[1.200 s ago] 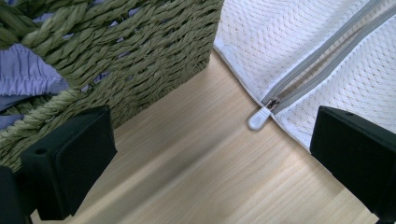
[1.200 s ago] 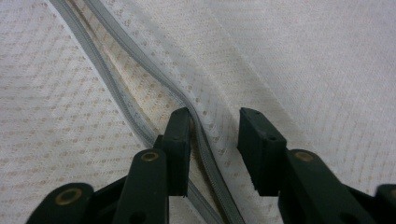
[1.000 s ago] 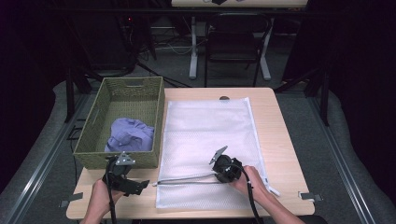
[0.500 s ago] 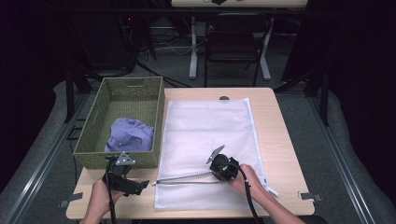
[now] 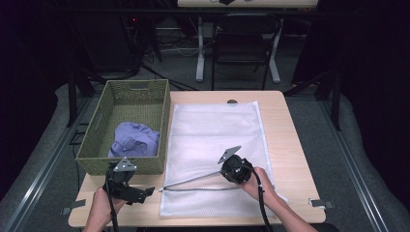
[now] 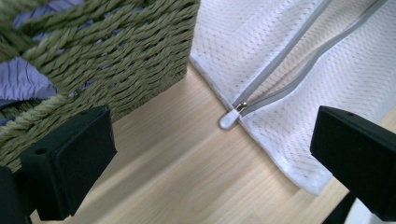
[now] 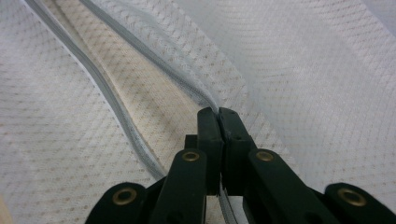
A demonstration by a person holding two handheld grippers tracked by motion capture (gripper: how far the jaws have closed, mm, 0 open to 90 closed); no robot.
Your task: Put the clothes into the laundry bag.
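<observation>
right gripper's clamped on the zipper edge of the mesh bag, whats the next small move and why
Probably lift the right gripper a little to widen the mouth: its jaws have just closed on the upper zipper edge of the mesh laundry bag, the zipper is already open, and the left gripper waits open near the zipper pull.

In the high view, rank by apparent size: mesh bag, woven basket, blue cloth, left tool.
1. mesh bag
2. woven basket, nearly as large
3. blue cloth
4. left tool, though it sits nearest the camera

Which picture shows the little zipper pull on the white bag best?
The left gripper view: the zipper pull lies close and sharp at the corner of the mesh bag. The high view shows it tiny; the right gripper view shows zipper edges, no pull.
</observation>
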